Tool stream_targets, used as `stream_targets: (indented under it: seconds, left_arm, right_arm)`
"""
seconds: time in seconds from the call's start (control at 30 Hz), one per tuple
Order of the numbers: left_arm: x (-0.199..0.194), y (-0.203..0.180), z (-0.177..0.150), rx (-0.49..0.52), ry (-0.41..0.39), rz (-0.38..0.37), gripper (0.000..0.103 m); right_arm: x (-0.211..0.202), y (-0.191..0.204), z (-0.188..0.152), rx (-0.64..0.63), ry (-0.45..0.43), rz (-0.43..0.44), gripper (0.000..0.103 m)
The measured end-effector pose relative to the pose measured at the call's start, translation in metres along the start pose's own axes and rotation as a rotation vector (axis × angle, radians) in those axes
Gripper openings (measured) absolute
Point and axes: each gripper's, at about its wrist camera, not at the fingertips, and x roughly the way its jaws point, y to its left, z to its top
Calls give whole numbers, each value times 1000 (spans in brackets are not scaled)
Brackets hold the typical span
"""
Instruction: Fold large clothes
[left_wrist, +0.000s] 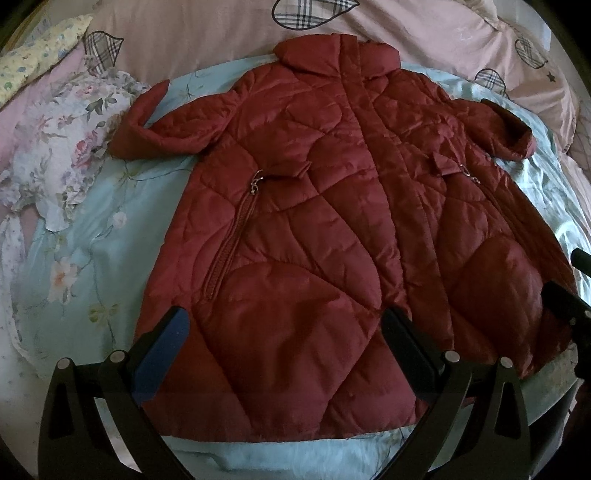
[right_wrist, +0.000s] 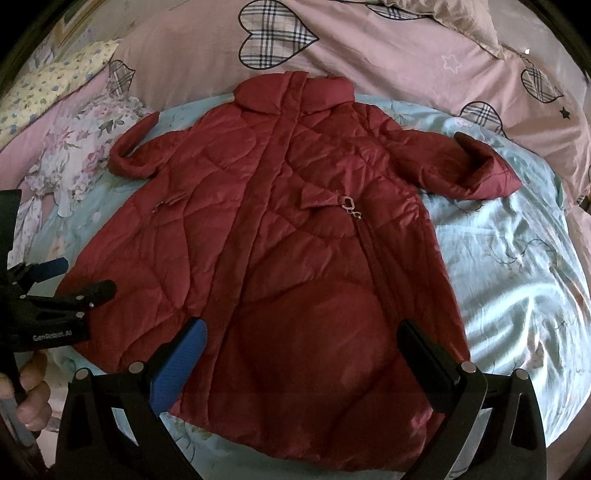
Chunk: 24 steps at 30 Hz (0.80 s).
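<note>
A dark red quilted coat (left_wrist: 314, 206) lies flat, front up, on a light blue floral sheet (left_wrist: 92, 229), collar toward the far side and both sleeves bent outward. My left gripper (left_wrist: 288, 336) is open above the hem on the coat's left half, with nothing between its fingers. The right wrist view shows the same coat (right_wrist: 288, 240), and my right gripper (right_wrist: 304, 347) is open over the hem's right half, also empty. The left gripper (right_wrist: 81, 277) appears at that view's left edge, near the coat's lower left corner. The right gripper (left_wrist: 565, 280) shows at the left view's right edge.
A pink duvet (right_wrist: 388, 55) with plaid hearts is bunched along the far side. A floral pillow (left_wrist: 62, 147) and a yellow flowered cloth (left_wrist: 33, 70) lie to the left. Blue sheet (right_wrist: 517, 258) lies bare to the coat's right. A person's hand (right_wrist: 33, 398) holds the left gripper.
</note>
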Motion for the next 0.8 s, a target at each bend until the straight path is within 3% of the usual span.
stream_targets:
  seconds: [0.23,0.5,0.8]
  left_arm:
    - [8,6,10,-52,-9,-92,103]
    - [20,13,25,-58,-3,-58,103]
    - [31,20,43,-75,-6,-60,103]
  right_arm:
    - [4,-28,12,61,-46,2,103]
    - [15,-87,32,182,-33,-29,103]
    - [29,-157,69,276,-93,-85,101]
